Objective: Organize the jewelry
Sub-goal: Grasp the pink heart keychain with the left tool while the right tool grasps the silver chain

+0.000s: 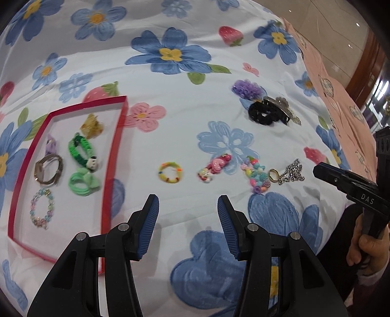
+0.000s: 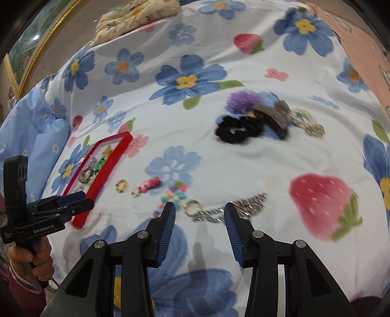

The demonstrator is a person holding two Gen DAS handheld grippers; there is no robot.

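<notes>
A red-rimmed tray (image 1: 114, 156) lies on the floral bedsheet at the left and holds several hair ties, bracelets and a clip. My left gripper (image 1: 188, 207) is open and empty, just right of the tray. Ahead of it lie a yellow beaded ring (image 1: 170, 172), a pink charm clip (image 1: 214, 167), a colourful bead bracelet (image 1: 258, 176), a gold ring (image 1: 274, 175) and a rhinestone piece (image 1: 292, 172). My right gripper (image 2: 199, 212) is open and empty, just before the gold ring (image 2: 192, 207) and rhinestone piece (image 2: 238, 206). The tray also shows in the right wrist view (image 2: 102, 178).
Farther back lie a black scrunchie (image 2: 237, 129), a purple scrunchie (image 2: 243, 100), a glittery claw clip (image 2: 275, 114) and a silver chain piece (image 2: 309, 124). A pink sheet (image 1: 341, 97) borders the right. A pillow (image 2: 136, 17) lies at the far end.
</notes>
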